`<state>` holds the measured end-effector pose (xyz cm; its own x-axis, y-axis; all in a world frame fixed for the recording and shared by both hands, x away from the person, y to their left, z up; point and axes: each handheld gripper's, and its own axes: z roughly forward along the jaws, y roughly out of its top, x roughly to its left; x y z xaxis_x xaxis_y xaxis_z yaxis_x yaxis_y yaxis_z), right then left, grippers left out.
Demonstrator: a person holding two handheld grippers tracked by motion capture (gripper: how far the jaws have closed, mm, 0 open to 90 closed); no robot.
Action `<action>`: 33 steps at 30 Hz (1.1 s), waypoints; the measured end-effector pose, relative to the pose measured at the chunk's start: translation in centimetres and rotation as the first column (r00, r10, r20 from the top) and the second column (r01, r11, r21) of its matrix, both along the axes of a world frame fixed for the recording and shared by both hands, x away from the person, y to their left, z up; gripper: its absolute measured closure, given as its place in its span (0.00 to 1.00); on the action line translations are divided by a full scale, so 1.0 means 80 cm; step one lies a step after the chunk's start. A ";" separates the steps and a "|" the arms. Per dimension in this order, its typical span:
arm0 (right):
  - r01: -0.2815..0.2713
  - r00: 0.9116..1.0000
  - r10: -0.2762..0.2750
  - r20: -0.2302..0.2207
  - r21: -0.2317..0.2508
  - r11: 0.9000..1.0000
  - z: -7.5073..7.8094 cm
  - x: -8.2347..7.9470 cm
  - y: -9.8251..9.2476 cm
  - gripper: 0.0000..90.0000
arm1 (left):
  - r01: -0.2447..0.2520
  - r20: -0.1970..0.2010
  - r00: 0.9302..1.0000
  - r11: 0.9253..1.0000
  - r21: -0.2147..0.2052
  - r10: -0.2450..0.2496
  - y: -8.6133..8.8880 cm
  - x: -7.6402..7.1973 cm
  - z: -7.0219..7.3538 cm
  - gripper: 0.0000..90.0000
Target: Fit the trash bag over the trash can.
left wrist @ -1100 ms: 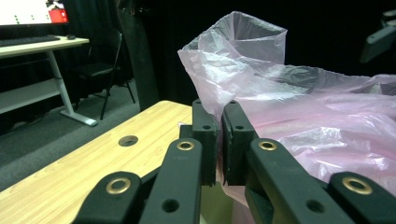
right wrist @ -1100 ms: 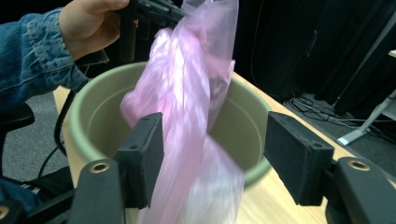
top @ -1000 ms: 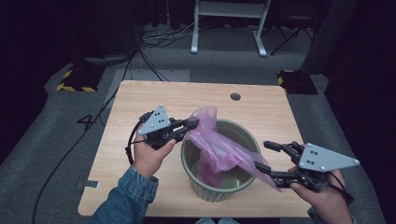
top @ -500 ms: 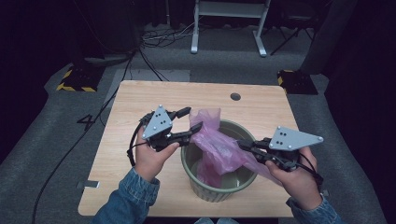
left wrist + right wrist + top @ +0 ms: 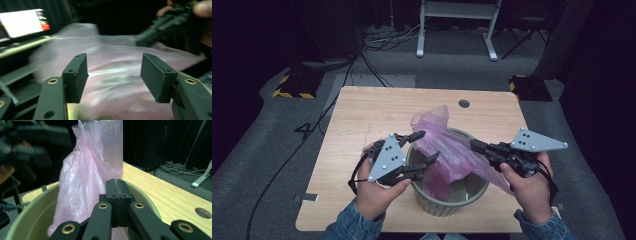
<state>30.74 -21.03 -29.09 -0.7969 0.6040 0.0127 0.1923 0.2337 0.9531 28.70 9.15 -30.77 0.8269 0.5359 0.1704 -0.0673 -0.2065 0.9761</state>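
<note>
While the right gripper is clamping a fold of the pink plastic bag with jaws fully closed on the film, the left gripper is standing released, its jaws having just been opening, with the bag in front of them but not pinched. Bag is lying half inside the green bucket, one end sticking up over the far rim, the other draping over the right rim. Bucket is sitting at the near edge of the wooden table, roughly centred. Cable hole is near the far edge.
</note>
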 end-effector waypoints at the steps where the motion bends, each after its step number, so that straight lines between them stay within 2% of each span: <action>1: -0.002 1.000 0.002 0.000 0.005 1.000 0.001 -0.001 0.002 1.00 | 0.017 -0.010 1.000 1.000 0.010 -0.017 -0.006 0.001 -0.002 0.43; 4: -0.019 1.000 0.019 0.005 0.017 1.000 0.002 -0.003 0.006 1.00 | 0.063 -0.041 0.997 0.998 0.022 -0.062 -0.021 0.005 -0.008 0.42; 6: -0.032 0.999 0.032 0.003 0.028 0.999 0.003 -0.004 0.009 1.00 | 0.099 -0.067 0.993 0.994 0.034 -0.097 -0.030 0.008 -0.011 0.40; 10: -0.087 0.996 0.087 -0.016 0.044 0.995 0.000 -0.002 0.016 1.00 | 0.132 -0.078 0.989 0.990 0.054 -0.128 -0.047 0.011 -0.012 0.36; 13: -0.138 0.990 0.140 -0.024 0.056 0.989 -0.004 -0.002 0.024 1.00 | 0.157 -0.096 0.984 0.985 0.066 -0.150 -0.054 0.013 -0.012 0.37; 15: -0.168 0.985 0.169 -0.023 0.062 0.984 -0.005 -0.002 0.028 1.00 | 0.183 -0.100 0.980 0.980 0.083 -0.174 -0.055 0.013 -0.012 0.43; 16: -0.176 0.984 0.177 -0.017 0.060 0.983 -0.006 -0.002 0.030 1.00 | 0.200 -0.105 0.976 0.976 0.086 -0.191 -0.055 0.013 -0.012 0.54; 18: -0.201 0.979 0.202 -0.010 0.062 0.978 -0.005 -0.002 0.033 1.00 | 0.187 -0.093 0.980 0.977 0.100 -0.178 -0.053 0.013 -0.013 0.63; 19: -0.206 0.978 0.207 -0.011 0.059 0.977 -0.005 -0.003 0.034 1.00 | 0.177 -0.086 0.982 0.979 0.100 -0.169 -0.051 0.013 -0.013 0.72; 20: -0.212 0.977 0.213 -0.012 0.059 0.975 -0.005 -0.003 0.034 1.00 | 0.178 -0.101 0.980 0.980 0.092 -0.169 -0.047 0.015 -0.013 0.78; 21: -0.214 0.977 0.215 -0.007 0.059 0.975 -0.004 -0.004 0.035 1.00 | 0.184 -0.120 0.977 0.979 0.084 -0.174 -0.043 0.016 -0.012 0.82; 24: -0.186 0.983 0.185 0.013 0.046 0.982 -0.001 -0.006 0.033 1.00 | 0.179 -0.136 0.976 0.982 0.064 -0.169 -0.034 0.019 -0.013 0.98; 29: -0.128 0.992 0.127 0.011 0.033 0.991 -0.001 0.000 0.020 1.00 | 0.148 -0.131 0.981 0.988 0.050 -0.141 -0.013 0.019 -0.009 1.00; 33: -0.072 0.997 0.072 0.009 0.014 0.997 -0.005 0.005 0.003 1.00 | 0.105 -0.131 0.986 0.994 0.037 -0.100 0.010 0.021 -0.009 1.00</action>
